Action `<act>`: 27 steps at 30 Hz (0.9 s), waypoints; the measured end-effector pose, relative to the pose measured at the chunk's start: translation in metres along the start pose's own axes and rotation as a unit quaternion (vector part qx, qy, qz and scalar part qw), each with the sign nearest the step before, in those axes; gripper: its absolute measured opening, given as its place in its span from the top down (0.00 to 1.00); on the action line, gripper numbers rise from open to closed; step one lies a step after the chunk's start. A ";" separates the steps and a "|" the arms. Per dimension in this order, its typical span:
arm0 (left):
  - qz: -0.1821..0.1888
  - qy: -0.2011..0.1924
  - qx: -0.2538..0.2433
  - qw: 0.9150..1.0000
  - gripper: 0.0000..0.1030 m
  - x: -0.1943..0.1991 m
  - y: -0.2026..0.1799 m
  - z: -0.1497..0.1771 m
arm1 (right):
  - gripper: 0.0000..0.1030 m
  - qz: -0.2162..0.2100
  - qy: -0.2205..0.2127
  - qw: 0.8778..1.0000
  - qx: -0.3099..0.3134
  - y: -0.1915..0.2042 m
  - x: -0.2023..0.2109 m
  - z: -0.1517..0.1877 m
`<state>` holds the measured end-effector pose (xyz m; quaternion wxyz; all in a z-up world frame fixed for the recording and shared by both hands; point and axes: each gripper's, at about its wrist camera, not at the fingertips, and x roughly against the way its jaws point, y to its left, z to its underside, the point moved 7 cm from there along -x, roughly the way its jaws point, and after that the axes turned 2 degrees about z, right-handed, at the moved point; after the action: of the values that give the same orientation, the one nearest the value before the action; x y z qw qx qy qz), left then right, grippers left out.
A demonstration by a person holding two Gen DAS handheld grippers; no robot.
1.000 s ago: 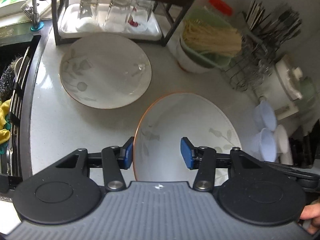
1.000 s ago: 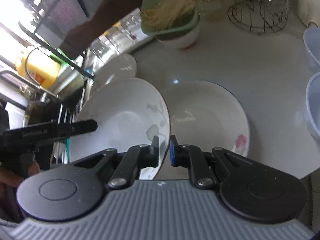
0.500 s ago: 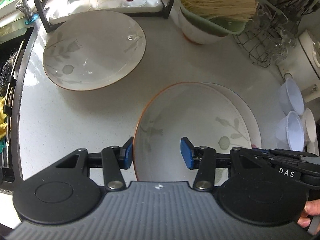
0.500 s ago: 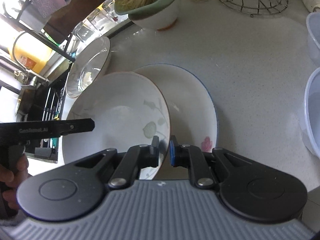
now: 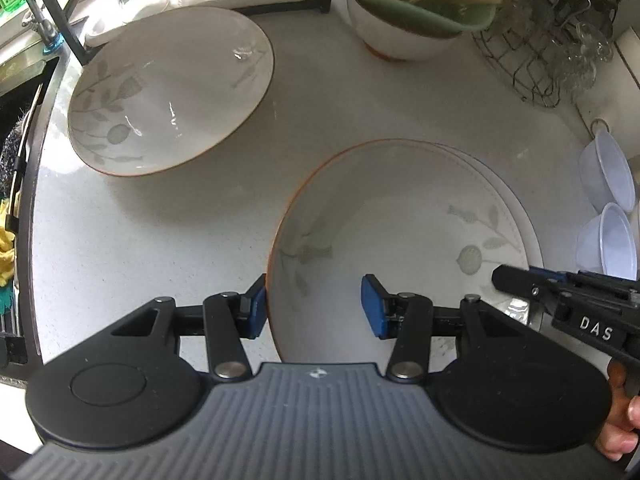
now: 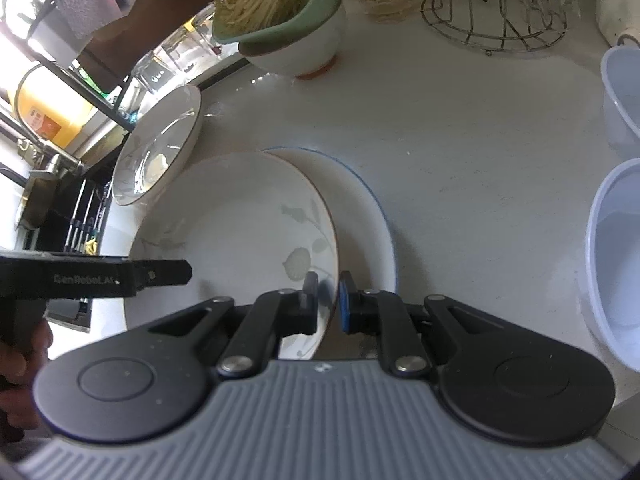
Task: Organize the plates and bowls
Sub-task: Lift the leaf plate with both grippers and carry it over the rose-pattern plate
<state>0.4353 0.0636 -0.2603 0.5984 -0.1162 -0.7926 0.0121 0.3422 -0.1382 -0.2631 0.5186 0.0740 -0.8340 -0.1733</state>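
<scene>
My right gripper (image 6: 328, 300) pinches the rim of a leaf-patterned plate (image 6: 240, 240), tilted over a blue-rimmed plate (image 6: 360, 216) beneath. A second leaf plate (image 5: 168, 92) lies ahead-left of my left gripper (image 5: 314, 308).

Held plate (image 5: 400, 216): white, grey-green leaf sprigs, orange-brown rim.
Plate beneath (image 6: 360, 216): white, edged in blue.
Far plate (image 5: 168, 92): white, same leaf pattern, brown rim.
Bowl (image 5: 400, 36): white, orange foot.
Colander (image 5: 420, 12): pale green.
Gripper pads (image 5: 372, 308): blue.
</scene>
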 end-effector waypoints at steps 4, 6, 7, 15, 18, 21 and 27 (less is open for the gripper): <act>0.006 0.003 -0.003 1.000 0.48 -0.001 -0.004 0.004 | 0.87 0.009 -0.005 1.000 0.004 -0.003 0.005 0.000; 0.003 0.004 -0.008 1.000 0.48 -0.002 -0.005 0.004 | 0.87 0.019 -0.011 1.000 0.005 -0.005 0.007 -0.001; 0.002 0.004 -0.013 1.000 0.48 -0.002 -0.006 0.004 | 0.87 0.017 -0.011 1.000 0.002 -0.006 0.007 0.000; 0.021 -0.021 0.015 0.999 0.48 0.015 -0.002 0.005 | 0.86 0.011 -0.034 0.999 0.004 -0.008 0.020 0.002; 0.028 -0.033 0.018 0.999 0.48 0.026 -0.004 0.003 | 0.86 0.012 -0.054 0.998 0.010 -0.004 0.033 -0.002; 0.032 -0.055 0.006 0.998 0.48 0.043 -0.013 -0.001 | 0.86 0.004 -0.075 0.997 0.013 -0.001 0.048 -0.008; 0.040 -0.121 -0.033 0.991 0.47 0.086 -0.041 -0.008 | 0.86 0.005 -0.124 0.992 0.030 0.003 0.090 -0.027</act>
<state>0.4138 0.0401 -0.1708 0.4926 -0.1652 -0.8541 0.0237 0.3256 -0.1680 -0.1754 0.4098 0.0630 -0.8970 -0.1534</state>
